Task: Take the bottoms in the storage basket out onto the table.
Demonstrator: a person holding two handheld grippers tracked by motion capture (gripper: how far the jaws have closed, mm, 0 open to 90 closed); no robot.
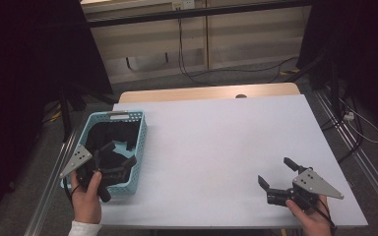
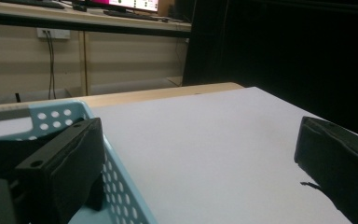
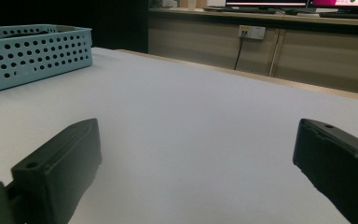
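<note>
A light blue perforated basket (image 1: 139, 129) stands at the table's left edge with a black cloth (image 1: 109, 133) lying in it. My left gripper (image 1: 120, 154) is open and straddles the basket's right wall near its front corner. In the left gripper view, one jaw is inside the basket (image 2: 56, 119) and the other is over the table, with nothing between them (image 2: 200, 156). My right gripper (image 1: 275, 171) rests low over the white table top at the front right, open and holding nothing. The right gripper view has its jaws (image 3: 196, 158) wide apart and the basket (image 3: 28, 53) far off at the left.
The white table top (image 1: 216, 142) stretches between the two grippers, with a wooden strip (image 1: 206, 92) along its far edge. Cables (image 1: 187, 69) trail on the floor beyond. Dark curtains hang at both sides, and metal rails (image 1: 359, 147) run beside the table.
</note>
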